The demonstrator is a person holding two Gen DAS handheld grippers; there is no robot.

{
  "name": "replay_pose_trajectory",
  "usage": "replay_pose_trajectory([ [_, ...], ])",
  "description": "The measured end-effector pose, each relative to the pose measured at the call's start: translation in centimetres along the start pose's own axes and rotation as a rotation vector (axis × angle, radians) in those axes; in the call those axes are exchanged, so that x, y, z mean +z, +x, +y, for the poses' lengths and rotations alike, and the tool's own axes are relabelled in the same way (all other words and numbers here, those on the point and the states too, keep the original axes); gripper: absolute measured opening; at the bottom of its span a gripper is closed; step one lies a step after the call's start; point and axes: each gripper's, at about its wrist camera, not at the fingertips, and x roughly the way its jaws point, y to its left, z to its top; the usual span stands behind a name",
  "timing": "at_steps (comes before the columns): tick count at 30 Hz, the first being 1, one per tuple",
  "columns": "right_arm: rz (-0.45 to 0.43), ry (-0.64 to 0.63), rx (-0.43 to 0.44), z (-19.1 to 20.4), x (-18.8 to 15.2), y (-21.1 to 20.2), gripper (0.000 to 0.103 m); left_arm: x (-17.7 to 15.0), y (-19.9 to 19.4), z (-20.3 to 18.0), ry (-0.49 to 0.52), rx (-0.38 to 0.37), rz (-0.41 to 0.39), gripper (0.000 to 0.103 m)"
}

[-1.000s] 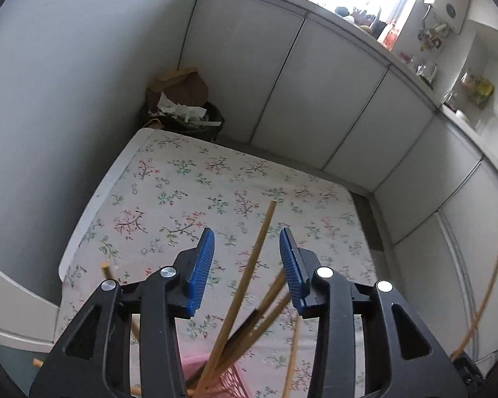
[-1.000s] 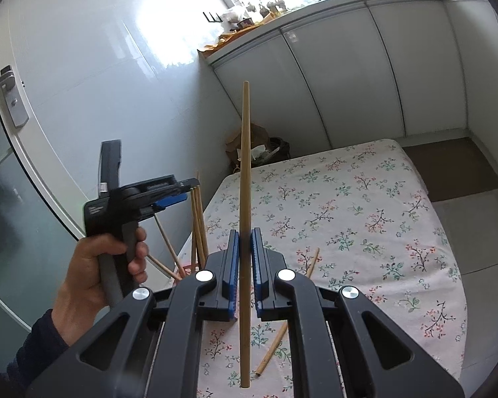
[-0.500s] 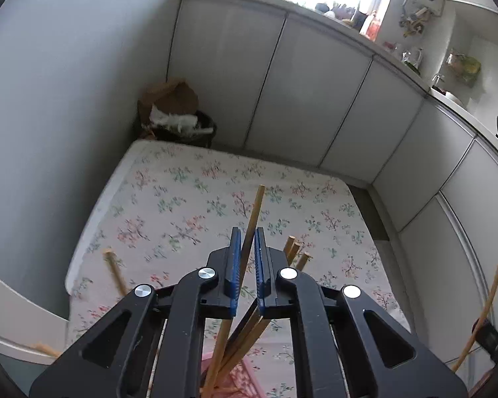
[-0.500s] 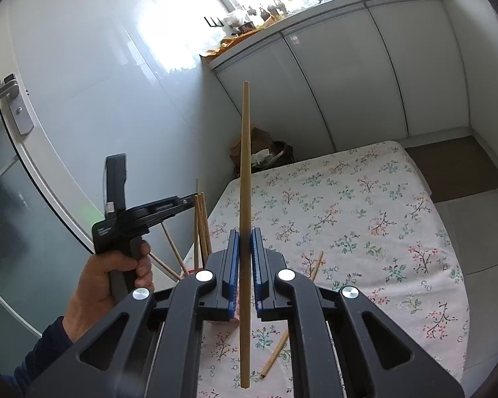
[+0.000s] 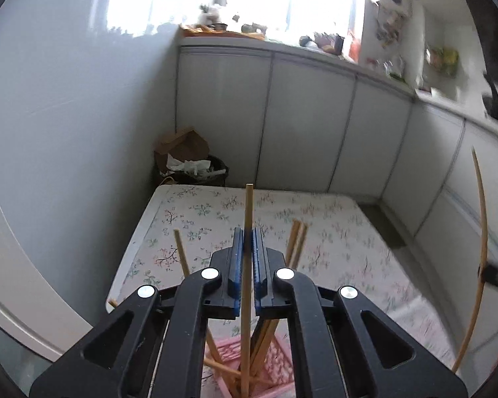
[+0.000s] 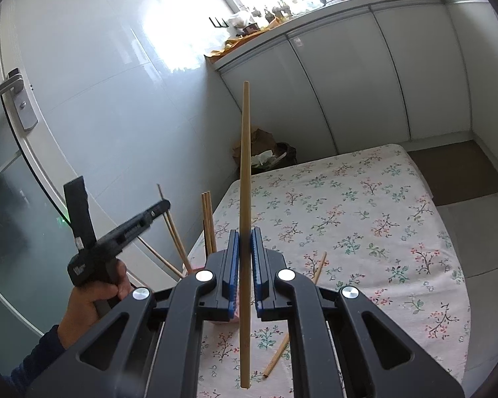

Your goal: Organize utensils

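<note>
My left gripper (image 5: 248,232) is shut on a wooden chopstick (image 5: 248,212) that stands upright, its lower end down in a pink slotted holder (image 5: 275,374) with several other chopsticks (image 5: 297,242) leaning in it. My right gripper (image 6: 245,232) is shut on another long wooden chopstick (image 6: 245,152), held upright above the flowered tablecloth (image 6: 365,219). The left gripper also shows in the right wrist view (image 6: 164,205), next to the standing chopsticks (image 6: 207,219). One loose chopstick (image 6: 293,321) lies on the cloth. The right-held chopstick also shows at the right edge of the left wrist view (image 5: 481,232).
A bin with cardboard and paper (image 5: 189,162) stands beyond the table's far left corner. White cabinets (image 5: 302,139) run behind and to the right. A tiled wall and a door with a handle (image 6: 20,99) are on the left.
My left gripper closed on a chopstick in the holder and has tilted it upright, raising its view. My right gripper has held its chopstick nearly still.
</note>
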Motion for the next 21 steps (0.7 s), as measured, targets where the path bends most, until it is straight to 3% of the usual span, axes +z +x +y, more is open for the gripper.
replay_pose_trajectory([
  [6,0.012,-0.014,-0.002,0.5,-0.4,0.7,0.008,-0.5,0.0,-0.5,0.025,-0.006,0.05,0.008],
  [14,-0.02,-0.011,-0.02,1.4,-1.3,2.7,0.008,0.2,-4.3,1.7,-0.132,-0.007,0.051,0.021],
  [21,-0.126,-0.008,-0.045,4.0,-1.2,5.8,0.008,-0.8,-6.7,3.5,-0.278,-0.002,0.111,0.028],
])
